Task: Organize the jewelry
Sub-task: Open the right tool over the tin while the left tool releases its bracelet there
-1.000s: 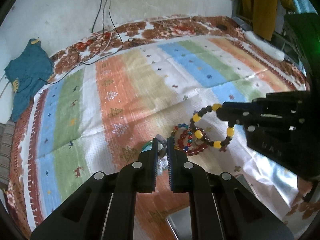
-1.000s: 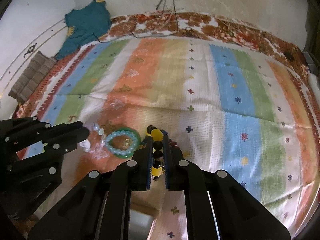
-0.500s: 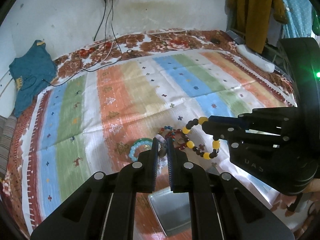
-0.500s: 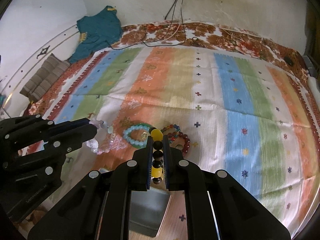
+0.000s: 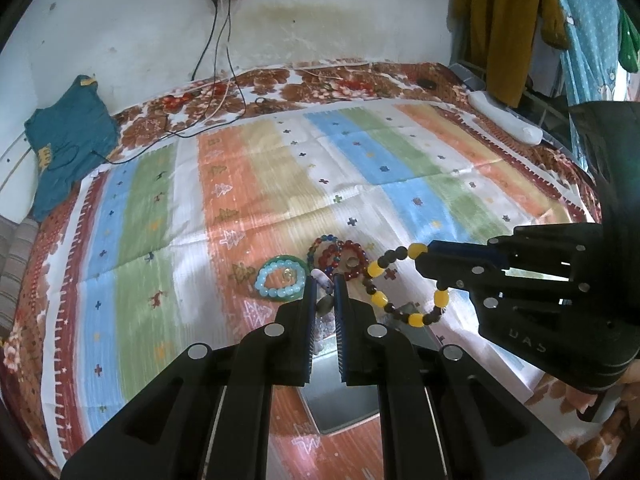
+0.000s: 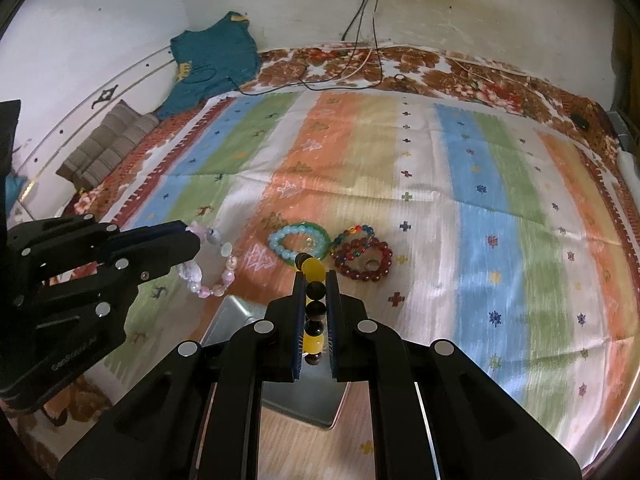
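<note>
My left gripper [image 5: 323, 280] is shut on a pink-and-clear bead bracelet [image 6: 208, 272], which hangs from its tips above the bed. My right gripper [image 6: 314, 276] is shut on a yellow-and-black bead bracelet [image 5: 400, 288], also lifted. Both hang over a grey metal tray [image 6: 240, 320] that lies on the striped cloth just below the fingers. On the cloth beyond lie a light-blue bead bracelet on a green bangle [image 6: 298, 238], a dark red bead bracelet [image 6: 362, 258] and a multicoloured one [image 6: 356, 232].
A striped bedsheet [image 6: 440, 168] covers the bed against a white wall. A teal garment [image 5: 68, 148] lies at the far left corner. Cables [image 5: 216, 80] run down from a wall socket. Clothes [image 5: 504, 20] hang at the right.
Both grippers have risen and pulled back with their bracelets. The grey tray has come into view beneath them and the bracelets on the cloth look farther away.
</note>
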